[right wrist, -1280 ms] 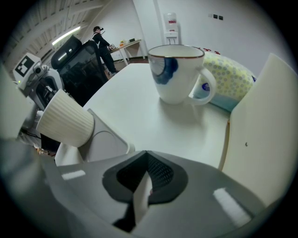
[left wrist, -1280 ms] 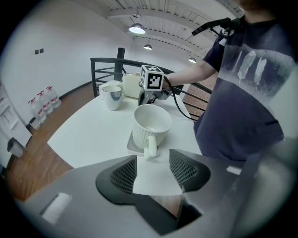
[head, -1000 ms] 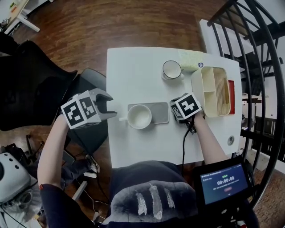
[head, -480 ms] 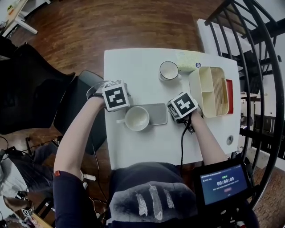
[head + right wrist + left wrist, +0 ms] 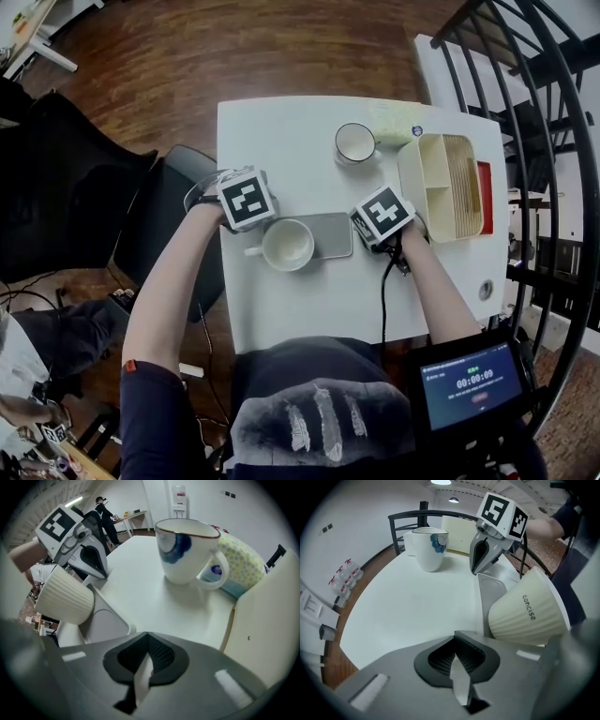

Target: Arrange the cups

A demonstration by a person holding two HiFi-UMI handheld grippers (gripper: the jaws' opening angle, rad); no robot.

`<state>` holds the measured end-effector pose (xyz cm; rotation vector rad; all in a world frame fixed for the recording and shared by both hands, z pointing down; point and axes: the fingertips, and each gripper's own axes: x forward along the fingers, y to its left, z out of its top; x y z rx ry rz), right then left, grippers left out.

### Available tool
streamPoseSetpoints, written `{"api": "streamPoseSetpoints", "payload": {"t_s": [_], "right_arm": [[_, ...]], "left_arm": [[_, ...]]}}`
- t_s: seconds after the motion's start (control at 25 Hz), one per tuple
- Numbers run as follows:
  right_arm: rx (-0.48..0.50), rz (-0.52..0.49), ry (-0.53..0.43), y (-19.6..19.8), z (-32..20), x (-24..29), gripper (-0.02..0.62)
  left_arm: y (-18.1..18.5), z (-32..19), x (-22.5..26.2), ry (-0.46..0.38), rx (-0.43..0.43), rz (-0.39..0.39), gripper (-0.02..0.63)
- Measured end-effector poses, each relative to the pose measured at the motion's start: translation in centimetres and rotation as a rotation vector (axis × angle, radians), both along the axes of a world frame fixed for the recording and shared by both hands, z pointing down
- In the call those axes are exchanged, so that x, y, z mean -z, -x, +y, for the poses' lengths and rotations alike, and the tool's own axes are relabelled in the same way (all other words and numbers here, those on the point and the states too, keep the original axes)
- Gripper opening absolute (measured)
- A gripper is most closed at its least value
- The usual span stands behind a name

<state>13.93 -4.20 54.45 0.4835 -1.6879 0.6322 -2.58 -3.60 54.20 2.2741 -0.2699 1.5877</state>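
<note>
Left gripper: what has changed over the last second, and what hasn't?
The left gripper swung in from beyond the table's left edge and down beside the ribbed cup. Its jaws, open before, are now together on nothing. The right gripper, shut, the ribbed cup at the grey tray's left end and the blue-patterned mug stayed put.

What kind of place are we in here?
Probably an office or lab workspace: a white table on a wood floor, a black chair beside it, and a desk farther back.
</note>
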Motion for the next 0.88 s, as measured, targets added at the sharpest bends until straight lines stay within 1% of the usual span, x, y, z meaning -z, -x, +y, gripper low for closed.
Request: {"api": "streamPoseSetpoints", "payload": {"t_s": [0.16,0.44,0.72,0.88], "right_arm": [[0.001,-0.006,0.009,0.1,0.1,0.0,0.006],[0.014,0.015,0.031,0.1,0.2,0.2,0.006],[0.015,0.009,0.047,0.3,0.3,0.2,0.006],[0.024,0.014,0.046,0.2,0.3,0.3,0.006]], "left_arm": [[-0.7,1.0,-0.5,0.041,-0.01,0.021,0.015],[-0.6,1.2,-0.3,0.035,-0.032,0.003,0.015],[-0.6,1.1,-0.2,0.033,-0.006,0.023,0.015],[-0.8,1.1,-0.2,0.031,-0.016,0.0,0.015]]}}
